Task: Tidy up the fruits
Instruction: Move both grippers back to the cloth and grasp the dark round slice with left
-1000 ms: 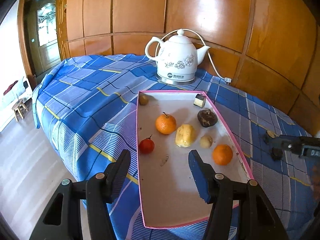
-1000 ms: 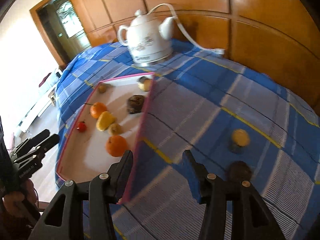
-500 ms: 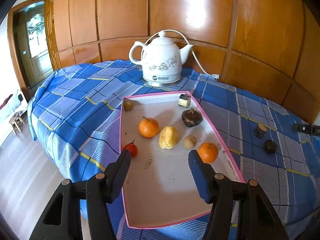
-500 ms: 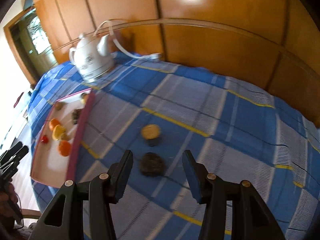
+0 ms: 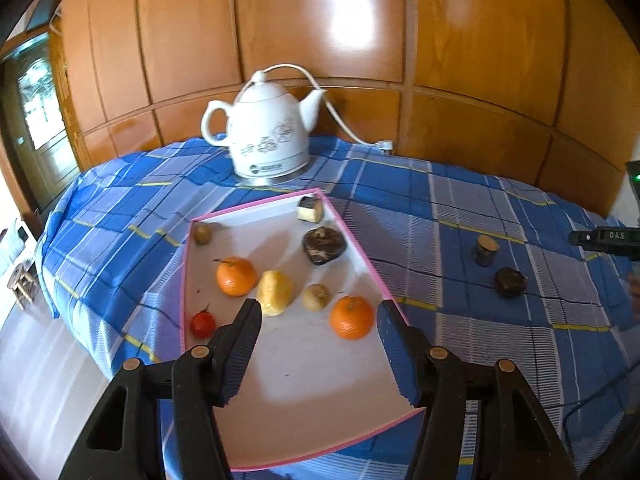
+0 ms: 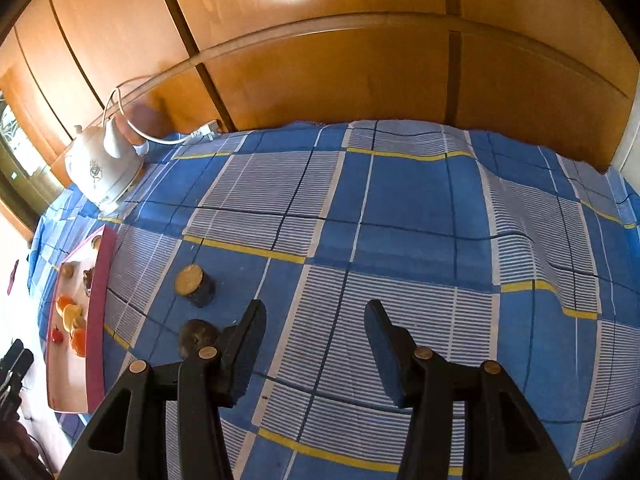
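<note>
A pink-rimmed white tray [image 5: 312, 380] lies on the blue plaid cloth and holds two oranges [image 5: 352, 317], a yellow fruit [image 5: 275, 287], a small red fruit [image 5: 203, 323], a dark fruit [image 5: 323, 243] and several small pieces. My left gripper [image 5: 319, 312] is open and empty above the tray's near half. Two pieces lie on the cloth right of the tray: a dark round fruit [image 5: 510, 281] and a dark stub with a tan cut top [image 5: 485, 249]. My right gripper [image 6: 315, 312] is open and empty over bare cloth, with the stub [image 6: 195, 283] and the dark fruit [image 6: 198, 336] just to its left.
A white electric kettle [image 5: 266, 136] with its cord stands behind the tray against the wooden wall panels [image 5: 360, 40]. The right gripper's tip [image 5: 604, 236] shows at the right edge of the left wrist view. The floor drops away left of the table.
The right wrist view has swung right, so the tray and both loose pieces have slid to its left. The left gripper has turned right and closer, bringing the loose pieces more into view.
</note>
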`<control>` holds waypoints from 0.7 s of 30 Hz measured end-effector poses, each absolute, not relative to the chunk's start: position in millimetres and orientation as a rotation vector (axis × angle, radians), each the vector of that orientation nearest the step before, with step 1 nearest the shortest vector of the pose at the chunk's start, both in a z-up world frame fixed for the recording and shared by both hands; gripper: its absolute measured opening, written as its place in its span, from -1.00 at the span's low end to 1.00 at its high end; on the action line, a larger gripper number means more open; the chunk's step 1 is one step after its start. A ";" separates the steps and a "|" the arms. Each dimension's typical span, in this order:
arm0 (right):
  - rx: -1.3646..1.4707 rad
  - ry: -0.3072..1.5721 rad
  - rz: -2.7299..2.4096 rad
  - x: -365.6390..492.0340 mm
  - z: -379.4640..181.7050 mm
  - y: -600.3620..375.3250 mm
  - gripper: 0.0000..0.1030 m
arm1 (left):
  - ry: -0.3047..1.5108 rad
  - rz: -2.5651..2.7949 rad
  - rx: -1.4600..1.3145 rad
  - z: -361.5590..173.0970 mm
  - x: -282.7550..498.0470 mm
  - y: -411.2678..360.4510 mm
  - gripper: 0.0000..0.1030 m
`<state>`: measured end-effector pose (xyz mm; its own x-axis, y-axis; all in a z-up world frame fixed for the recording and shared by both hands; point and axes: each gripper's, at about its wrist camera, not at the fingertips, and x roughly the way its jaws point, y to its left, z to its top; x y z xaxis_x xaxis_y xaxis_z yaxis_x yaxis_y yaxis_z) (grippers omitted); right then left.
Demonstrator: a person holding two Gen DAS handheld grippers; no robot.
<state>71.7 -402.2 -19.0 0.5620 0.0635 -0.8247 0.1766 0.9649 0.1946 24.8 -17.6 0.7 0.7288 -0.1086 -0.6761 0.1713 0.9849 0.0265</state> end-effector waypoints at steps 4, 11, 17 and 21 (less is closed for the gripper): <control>0.260 0.993 -0.072 72.2 -20.0 -401.0 0.00 | 0.747 -0.192 0.111 0.1 28.7 -35.3 0.18; 0.248 1.008 -0.067 74.2 -20.3 -398.3 0.00 | 0.759 -0.258 0.146 -1.3 36.8 -65.4 0.18; 0.259 1.012 -0.084 75.1 -19.6 -401.4 0.01 | 0.779 -0.311 0.178 -6.2 43.8 -89.2 0.18; 0.271 1.013 -0.099 75.8 -19.3 -404.7 0.00 | 0.796 -0.345 0.195 -10.8 48.2 -105.6 0.18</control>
<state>75.8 -404.7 -19.3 0.5278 0.0439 -0.8482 0.2067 0.9620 0.1784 48.2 -105.6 -10.8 0.6480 -0.2284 -0.7265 0.3738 0.9266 0.0421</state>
